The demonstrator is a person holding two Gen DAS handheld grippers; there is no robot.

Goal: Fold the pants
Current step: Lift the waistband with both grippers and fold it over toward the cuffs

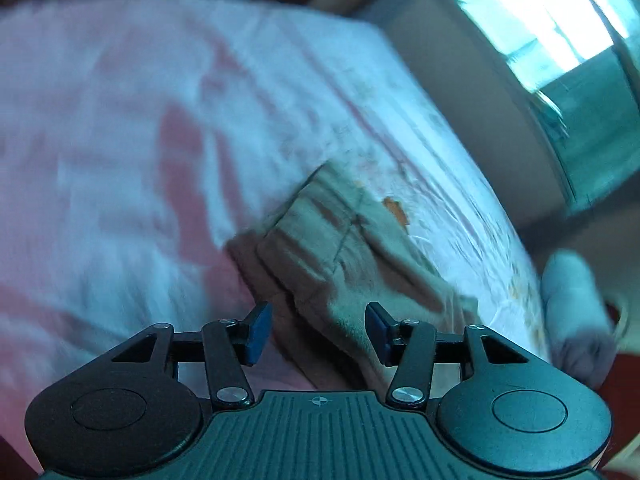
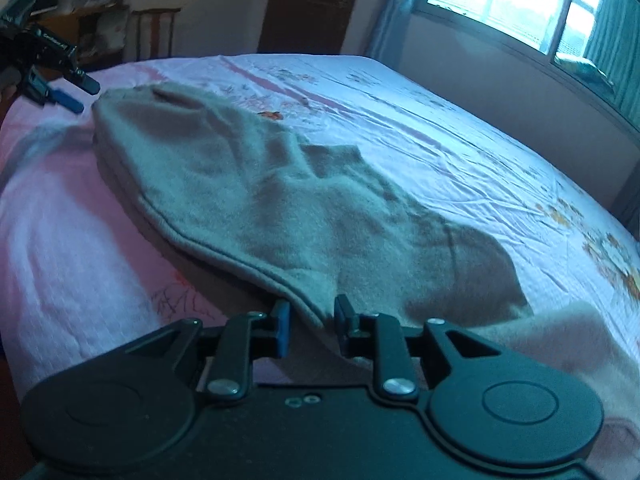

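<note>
Pants (image 2: 256, 200): grey-beige fleece, lying on the bed across its near left part, running from the far left corner down to the near edge.
Bed (image 2: 440, 120): pink and white sheet with a flower print, wrinkled, bare on the far right side.
Lie of the cloth: rumpled and uneven, one layer thrown loosely over another, a stitched hem edge curving along the near left side; no neat rectangle shows.
Right gripper (image 2: 311, 326): at the near end of the pants, jaws partly apart with the hem edge passing between them; whether the blue pads truly bite the cloth I cannot tell, as a gap shows on both sides.
Left gripper (image 1: 318, 330): jaws spread wide, nothing between them, hanging over the waist end where pockets and seams show; its own view is badly blurred. In the right view it sits at the far left, just beside the far end of the pants, not touching them as far as I can see.
Done, in my judgement: perhaps a first rough lengthwise doubling, since the legs seem stacked, though the bunching makes that uncertain.
Left, in my judgement: smoothing the layers, squaring the edges, and bringing one end over the other.
Other cloth (image 2: 560, 344): a pale piece at the near right, beside the right gripper; what it is I cannot tell.
Window (image 2: 500, 0): bright, far right.
</note>
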